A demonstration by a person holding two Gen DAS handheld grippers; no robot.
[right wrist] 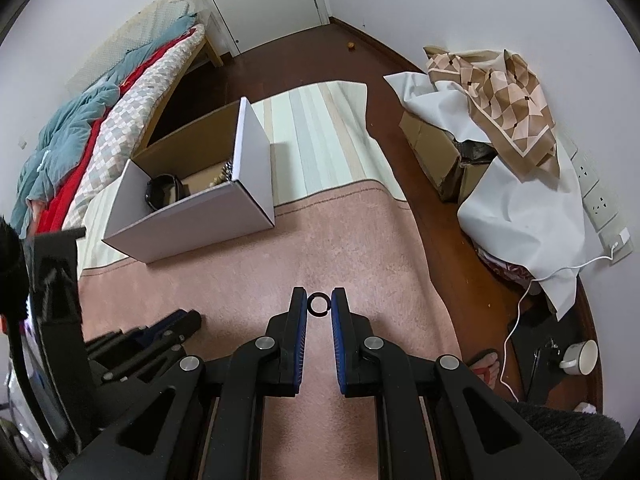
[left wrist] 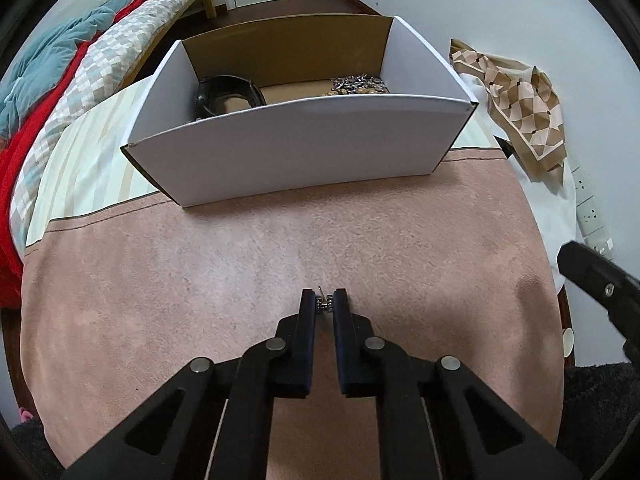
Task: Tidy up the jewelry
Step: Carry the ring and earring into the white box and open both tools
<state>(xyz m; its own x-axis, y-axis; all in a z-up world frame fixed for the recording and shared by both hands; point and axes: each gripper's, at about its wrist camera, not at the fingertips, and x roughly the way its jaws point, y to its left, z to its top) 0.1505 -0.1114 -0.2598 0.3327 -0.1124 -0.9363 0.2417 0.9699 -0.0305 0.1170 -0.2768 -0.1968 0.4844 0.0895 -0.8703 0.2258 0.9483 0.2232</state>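
My left gripper [left wrist: 324,303] is shut on a small metal earring [left wrist: 323,304], held low over the pink blanket [left wrist: 240,264]. My right gripper [right wrist: 319,304] is shut on a small black ring [right wrist: 319,304], held above the pink blanket [right wrist: 340,240]. An open white cardboard box [left wrist: 296,148] stands ahead of the left gripper; inside it lie a black bangle [left wrist: 228,96] at the left and a heap of metal jewelry [left wrist: 360,84] at the right. The box also shows in the right wrist view [right wrist: 200,220], to the left, with the bangle [right wrist: 164,192] in it.
A bed with red, teal and checked quilts [left wrist: 80,80] runs along the left. A striped mat [right wrist: 320,140] lies beyond the blanket. Cardboard boxes under white and checked cloths [right wrist: 500,120] stand at the right, with a wall socket strip [right wrist: 600,200], a cable and a mug [right wrist: 580,356].
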